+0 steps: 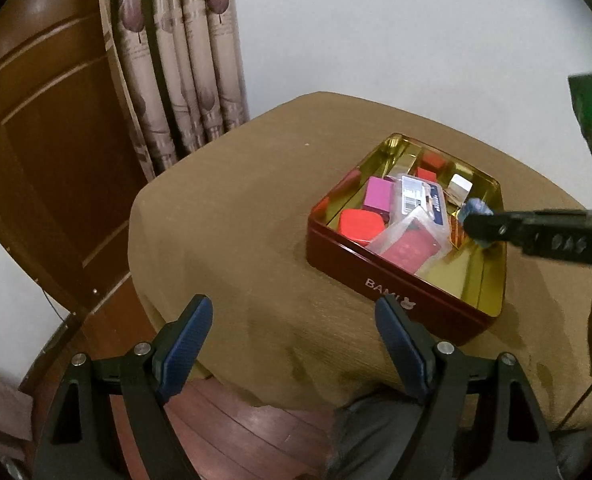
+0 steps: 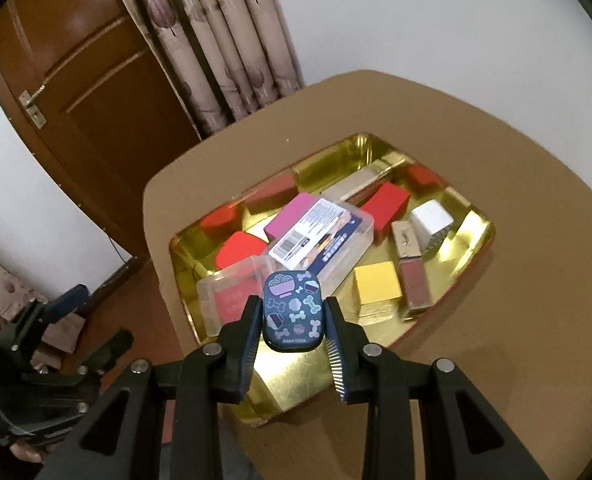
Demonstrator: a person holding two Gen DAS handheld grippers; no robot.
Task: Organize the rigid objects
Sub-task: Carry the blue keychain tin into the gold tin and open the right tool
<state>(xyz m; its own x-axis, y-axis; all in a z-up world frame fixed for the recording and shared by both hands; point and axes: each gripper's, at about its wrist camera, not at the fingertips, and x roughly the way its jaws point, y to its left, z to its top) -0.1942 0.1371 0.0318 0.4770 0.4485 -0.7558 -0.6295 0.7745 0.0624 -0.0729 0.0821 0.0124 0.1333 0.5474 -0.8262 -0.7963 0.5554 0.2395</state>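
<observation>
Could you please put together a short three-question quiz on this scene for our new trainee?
1. True or false: the right gripper is clamped on a dark blue patterned case.
2. Multiple choice: the yellow block lies A) on the tablecloth, B) inside the gold-lined tin, C) between the left gripper's jaws.
3. Fill in: the left gripper's jaws are ____ and hold nothing.

Key: 1 true, the pads press its two sides above the tin. 2 B, beside the lip gloss tube. 3 open, over the tablecloth short of the tin.
</observation>
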